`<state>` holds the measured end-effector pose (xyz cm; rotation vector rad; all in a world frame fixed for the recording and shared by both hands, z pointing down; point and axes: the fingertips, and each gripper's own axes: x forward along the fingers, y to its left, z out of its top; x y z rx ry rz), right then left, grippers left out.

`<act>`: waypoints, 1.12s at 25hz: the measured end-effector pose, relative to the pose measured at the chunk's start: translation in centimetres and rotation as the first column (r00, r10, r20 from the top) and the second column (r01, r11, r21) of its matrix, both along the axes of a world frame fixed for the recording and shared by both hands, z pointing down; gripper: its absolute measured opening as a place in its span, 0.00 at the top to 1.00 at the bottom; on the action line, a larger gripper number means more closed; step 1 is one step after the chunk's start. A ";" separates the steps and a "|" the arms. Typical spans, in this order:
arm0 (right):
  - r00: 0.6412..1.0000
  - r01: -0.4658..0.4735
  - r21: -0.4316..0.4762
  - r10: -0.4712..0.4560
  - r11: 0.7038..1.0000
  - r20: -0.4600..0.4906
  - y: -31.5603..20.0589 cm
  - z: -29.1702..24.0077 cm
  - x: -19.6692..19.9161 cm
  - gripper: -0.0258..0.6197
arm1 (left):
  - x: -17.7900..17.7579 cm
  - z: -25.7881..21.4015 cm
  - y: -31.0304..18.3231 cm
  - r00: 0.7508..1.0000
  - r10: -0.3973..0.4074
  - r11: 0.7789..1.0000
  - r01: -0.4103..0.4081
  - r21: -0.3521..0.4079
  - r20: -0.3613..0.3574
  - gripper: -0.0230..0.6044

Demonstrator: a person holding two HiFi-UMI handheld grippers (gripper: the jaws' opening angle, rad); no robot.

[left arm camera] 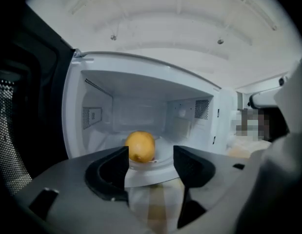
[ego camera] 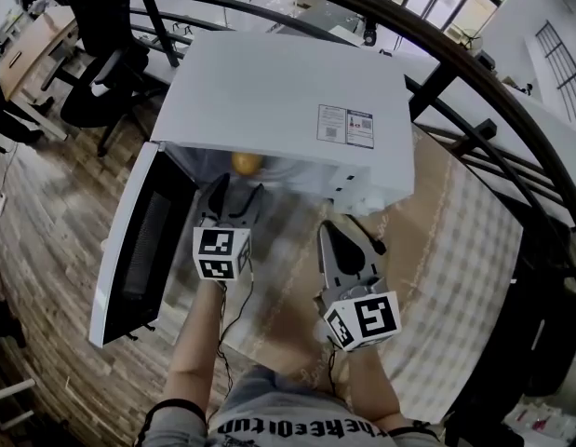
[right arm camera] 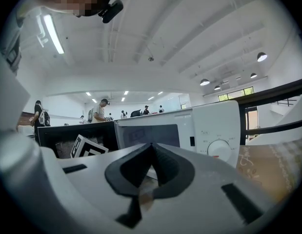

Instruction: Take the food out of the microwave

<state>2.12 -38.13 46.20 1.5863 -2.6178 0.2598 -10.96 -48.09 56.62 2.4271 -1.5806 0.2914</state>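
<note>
The white microwave (ego camera: 278, 110) stands on the table with its door (ego camera: 139, 250) swung open to the left. A round yellow food item (left arm camera: 140, 146) sits on the glass turntable (left arm camera: 163, 164) inside the cavity; in the head view the same food (ego camera: 246, 163) shows just under the top's front edge. My left gripper (left arm camera: 151, 161) is open at the cavity mouth, its jaws wide apart, with the food a little beyond the tips and nothing touching the pads. In the head view the left gripper (ego camera: 238, 192) points at the food. My right gripper (right arm camera: 151, 152) is shut and empty, in front of the control panel (right arm camera: 216, 135).
The open door (left arm camera: 29, 130) stands close on the left gripper's left. The table (ego camera: 455, 250) has a checked cloth. Office chairs (ego camera: 92, 82) and desks stand at the back left, and a black railing (ego camera: 455, 59) curves behind the microwave. People stand far off (right arm camera: 99, 111).
</note>
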 end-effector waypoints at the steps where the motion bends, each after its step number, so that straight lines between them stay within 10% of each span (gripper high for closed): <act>1: 1.000 0.001 -0.002 -0.001 1.000 0.001 -0.1 0.1 0.0 0.95 | -0.1 0.3 -0.4 1.000 -0.003 1.000 0.003 -0.004 0.004 0.55; 28: 1.000 -0.019 -0.050 0.019 0.999 0.006 -1.0 2.5 1.0 0.95 | 0.1 2.5 -3.6 0.995 -0.021 0.999 0.025 -0.040 0.096 0.55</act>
